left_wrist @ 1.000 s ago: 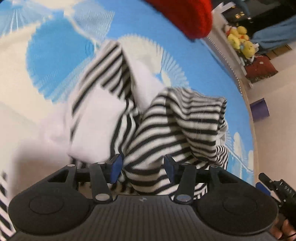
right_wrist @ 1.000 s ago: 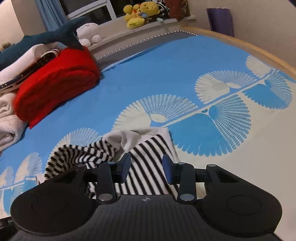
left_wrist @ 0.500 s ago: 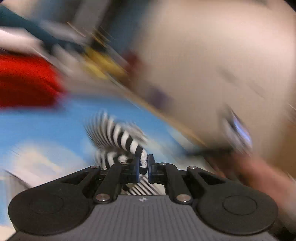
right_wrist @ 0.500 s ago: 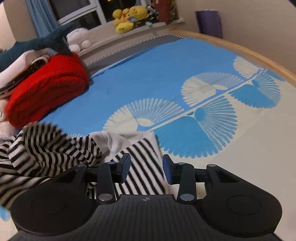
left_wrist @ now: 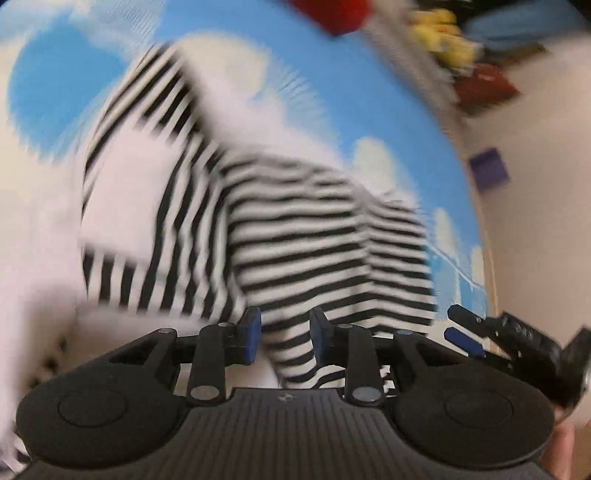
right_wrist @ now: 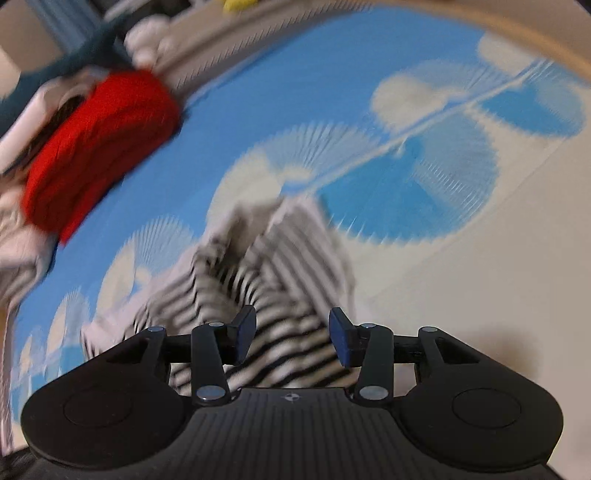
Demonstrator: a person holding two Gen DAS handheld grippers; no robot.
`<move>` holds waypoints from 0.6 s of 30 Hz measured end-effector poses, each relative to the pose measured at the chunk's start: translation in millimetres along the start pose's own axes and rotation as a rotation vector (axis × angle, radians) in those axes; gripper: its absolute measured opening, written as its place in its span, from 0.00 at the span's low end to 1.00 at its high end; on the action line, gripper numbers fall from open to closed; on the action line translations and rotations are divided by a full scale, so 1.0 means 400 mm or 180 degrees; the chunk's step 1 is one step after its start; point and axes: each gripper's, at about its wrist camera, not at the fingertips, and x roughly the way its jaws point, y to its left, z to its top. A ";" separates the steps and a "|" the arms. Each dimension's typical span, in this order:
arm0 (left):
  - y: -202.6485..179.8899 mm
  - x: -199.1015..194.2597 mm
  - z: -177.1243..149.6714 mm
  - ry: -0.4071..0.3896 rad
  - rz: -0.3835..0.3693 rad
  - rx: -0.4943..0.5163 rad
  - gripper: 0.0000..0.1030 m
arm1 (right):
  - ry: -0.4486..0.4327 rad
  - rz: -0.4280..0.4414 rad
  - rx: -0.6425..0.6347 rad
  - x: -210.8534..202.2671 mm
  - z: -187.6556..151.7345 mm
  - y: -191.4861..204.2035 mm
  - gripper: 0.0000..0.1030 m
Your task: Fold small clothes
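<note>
A black-and-white striped garment [left_wrist: 295,243] lies crumpled on the blue and white fan-patterned bed cover [left_wrist: 229,44]. Both views are motion-blurred. My left gripper [left_wrist: 285,338] is open, its blue pads apart with striped cloth lying between them, not pinched. My right gripper [right_wrist: 291,338] is open just over the near edge of the same garment [right_wrist: 273,280], with nothing held. The right gripper also shows at the right edge of the left wrist view [left_wrist: 517,343].
A folded red knit [right_wrist: 99,147] sits on a pile of clothes at the back left. Plush toys [left_wrist: 443,33] line the sill beyond the bed. A purple bin [left_wrist: 489,168] stands by the wall past the bed's wooden edge.
Half a second ago my left gripper was shut on a striped edge, lifted. Now it is open and low over the garment, which has dropped. My right gripper has stayed open and tilted.
</note>
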 end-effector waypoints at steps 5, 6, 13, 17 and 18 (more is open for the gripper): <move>0.013 0.065 -0.004 0.0253 -0.0122 -0.0301 0.29 | 0.0232 0.0010 -0.0405 0.063 -0.011 0.059 0.53; 0.013 0.075 -0.005 0.0251 -0.0093 -0.0289 0.29 | 0.0265 0.0012 -0.0481 0.074 -0.014 0.072 0.53; 0.013 0.068 -0.010 0.0236 -0.0094 -0.0273 0.01 | 0.0358 -0.0030 -0.0887 0.120 -0.032 0.120 0.40; -0.035 -0.047 0.034 -0.0191 -0.0302 0.0131 0.00 | 0.0176 0.0229 -0.0615 0.094 -0.008 0.105 0.03; -0.043 -0.091 0.046 -0.0382 -0.0349 0.0223 0.00 | 0.0054 0.0420 -0.0443 0.074 0.004 0.095 0.03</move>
